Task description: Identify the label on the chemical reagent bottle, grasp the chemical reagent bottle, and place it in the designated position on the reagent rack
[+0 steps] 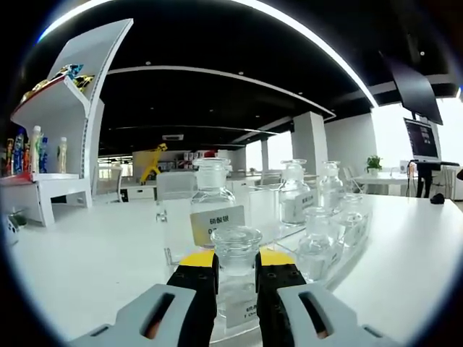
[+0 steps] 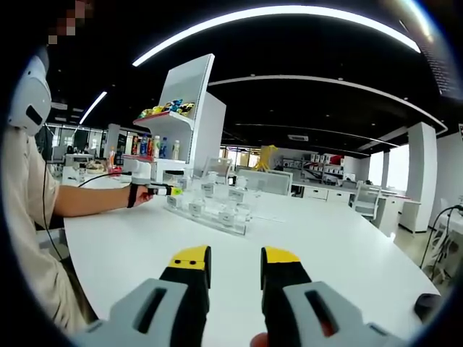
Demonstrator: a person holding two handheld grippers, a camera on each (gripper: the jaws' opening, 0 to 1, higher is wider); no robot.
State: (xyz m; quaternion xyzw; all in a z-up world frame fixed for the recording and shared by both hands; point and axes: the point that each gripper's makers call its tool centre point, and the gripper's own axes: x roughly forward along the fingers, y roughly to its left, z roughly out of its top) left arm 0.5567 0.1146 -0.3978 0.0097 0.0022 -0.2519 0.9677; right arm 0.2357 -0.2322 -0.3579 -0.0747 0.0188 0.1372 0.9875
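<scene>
In the left gripper view, nearest the lens at 6 o'clock, the left gripper [image 1: 236, 269] has its yellow-tipped jaws closed in on the neck of a clear glass reagent bottle [image 1: 236, 249], gripping it just under its round stopper. The bottle stands at the front edge of the clear acrylic reagent rack [image 1: 271, 235] on the white desk [image 1: 87, 260]. Directly behind it, toward 12 o'clock, a larger labelled bottle [image 1: 213, 195] shows a white-and-yellow tag with characters too small to read. Toward 2 o'clock, more stoppered bottles [image 1: 295, 191] stand in rows on the rack. At 10 o'clock a white display shelf [image 1: 61, 108] carries drinks and snacks.

In the right gripper view, the right gripper [image 2: 235, 271] hangs above the bare desk at 6 o'clock, jaws parted and holding nothing. At 10 o'clock a person's hand [image 2: 141, 194] reaches to the rack, which lies well away near the centre.
</scene>
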